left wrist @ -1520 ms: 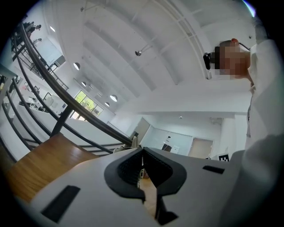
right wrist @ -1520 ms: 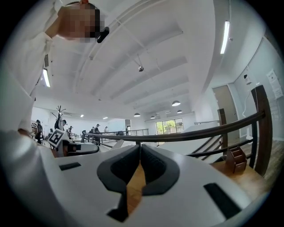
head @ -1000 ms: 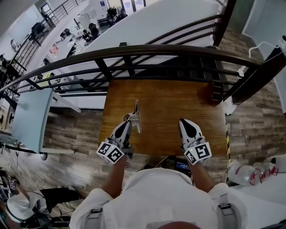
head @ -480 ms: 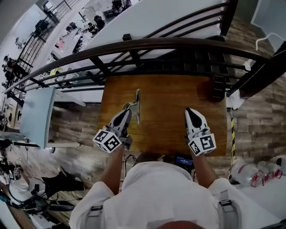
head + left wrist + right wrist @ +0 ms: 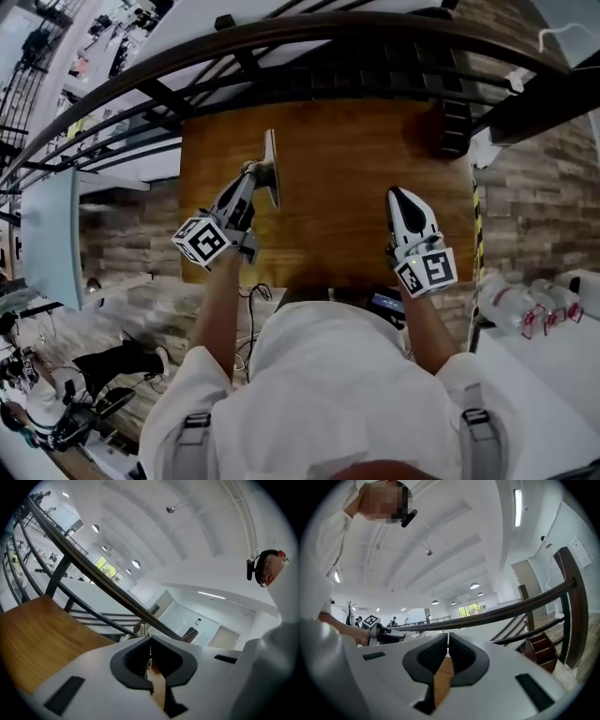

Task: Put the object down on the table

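left gripper [image 5: 251, 175] clamping thin grey metal plate [image 5: 271, 167] over brown wooden table [image 5: 356, 159] (left part) | right gripper [image 5: 403, 197] idling closed, empty | step: put-down pending | next: lowering, then releasing

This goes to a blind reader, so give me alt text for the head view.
The left gripper holds a thin grey metal piece edge-on over a wooden table. The right gripper is shut and empty over the table's right side; a dark railing runs beyond.
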`<state>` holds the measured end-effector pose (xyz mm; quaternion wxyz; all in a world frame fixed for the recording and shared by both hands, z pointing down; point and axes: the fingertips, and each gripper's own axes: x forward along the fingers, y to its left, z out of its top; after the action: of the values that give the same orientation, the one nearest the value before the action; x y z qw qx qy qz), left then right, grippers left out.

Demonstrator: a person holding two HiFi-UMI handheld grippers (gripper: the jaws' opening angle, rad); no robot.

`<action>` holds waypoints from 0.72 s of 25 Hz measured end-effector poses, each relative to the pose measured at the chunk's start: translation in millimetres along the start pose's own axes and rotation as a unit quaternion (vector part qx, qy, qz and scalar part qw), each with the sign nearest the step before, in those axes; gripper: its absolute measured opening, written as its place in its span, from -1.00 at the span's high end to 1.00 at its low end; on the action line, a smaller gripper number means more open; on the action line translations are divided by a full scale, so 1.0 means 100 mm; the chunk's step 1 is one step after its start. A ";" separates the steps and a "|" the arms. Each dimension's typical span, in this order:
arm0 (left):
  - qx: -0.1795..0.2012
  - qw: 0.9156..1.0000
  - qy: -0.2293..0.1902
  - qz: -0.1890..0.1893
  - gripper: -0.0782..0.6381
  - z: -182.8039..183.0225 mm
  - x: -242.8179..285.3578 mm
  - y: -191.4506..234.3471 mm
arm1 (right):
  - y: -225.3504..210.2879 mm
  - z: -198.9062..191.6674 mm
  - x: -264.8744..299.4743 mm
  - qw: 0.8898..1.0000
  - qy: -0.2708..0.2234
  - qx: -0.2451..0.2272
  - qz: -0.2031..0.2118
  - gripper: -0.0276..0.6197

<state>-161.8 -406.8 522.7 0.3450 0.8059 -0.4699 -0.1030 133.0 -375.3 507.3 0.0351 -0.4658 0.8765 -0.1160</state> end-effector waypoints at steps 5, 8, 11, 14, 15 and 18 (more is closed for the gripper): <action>-0.069 0.997 0.003 -0.039 0.73 -0.02 0.50 0.48 | -0.07 -0.27 0.25 0.999 0.033 -0.009 -0.024 0.83; -0.108 0.991 0.001 -0.084 0.73 -0.07 0.78 0.59 | -0.12 -0.36 0.42 0.999 0.038 -0.013 -0.037 0.83; -0.133 0.986 0.007 -0.095 0.73 -0.13 0.94 0.78 | -0.11 -0.39 0.61 0.998 0.038 -0.023 -0.049 0.83; -0.155 0.983 0.007 -0.097 0.73 -0.17 1.05 0.96 | -0.08 -0.37 0.77 0.994 0.034 -0.081 -0.060 0.83; -0.164 0.982 0.006 -0.096 0.73 -0.20 1.08 1.03 | -0.09 -0.36 0.82 0.992 0.034 -0.102 -0.065 0.83; -0.191 0.978 0.005 -0.079 0.73 -0.33 1.21 1.29 | -0.20 -0.37 0.94 0.988 0.037 -0.125 -0.081 0.83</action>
<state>-169.5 -533.4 650.6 0.4851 0.7605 -0.3749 -0.2139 89.4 -457.4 552.3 -0.0653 -0.5317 0.8440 -0.0249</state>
